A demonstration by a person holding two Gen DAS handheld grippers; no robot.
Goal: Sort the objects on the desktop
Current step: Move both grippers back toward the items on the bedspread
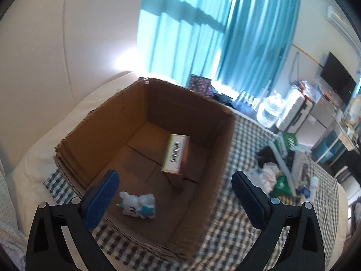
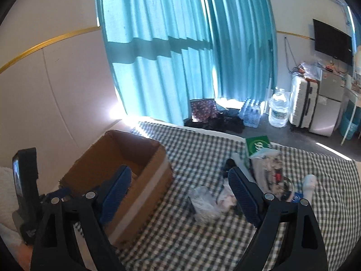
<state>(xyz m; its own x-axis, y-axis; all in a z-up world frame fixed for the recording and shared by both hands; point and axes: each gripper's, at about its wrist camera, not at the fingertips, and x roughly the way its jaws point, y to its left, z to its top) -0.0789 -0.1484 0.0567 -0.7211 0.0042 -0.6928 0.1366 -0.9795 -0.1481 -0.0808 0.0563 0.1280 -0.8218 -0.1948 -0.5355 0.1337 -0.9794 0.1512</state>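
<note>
An open cardboard box (image 1: pixel 108 122) sits on a checked cloth. Inside it lie a small carton with a barcode (image 1: pixel 176 154) and a white plush toy with a blue star (image 1: pixel 138 205). My left gripper (image 1: pixel 174 199) is open and empty above the box's near edge, over the plush toy. My right gripper (image 2: pixel 178 194) is open and empty, to the right of the box (image 2: pixel 144 180). Loose items lie on the cloth ahead of it: a clear plastic wrapper (image 2: pixel 205 201), a green-and-white box (image 2: pixel 257 145), a printed packet (image 2: pixel 273 171) and a white bottle (image 2: pixel 309 184).
The checked cloth (image 2: pixel 198 149) covers a bed with white bedding at the left. Teal curtains (image 2: pixel 180 52), a water jug (image 2: pixel 278 110), a white suitcase (image 2: pixel 303 103) and dark bags stand beyond the bed. The left gripper's black body (image 2: pixel 27 189) shows left of the box.
</note>
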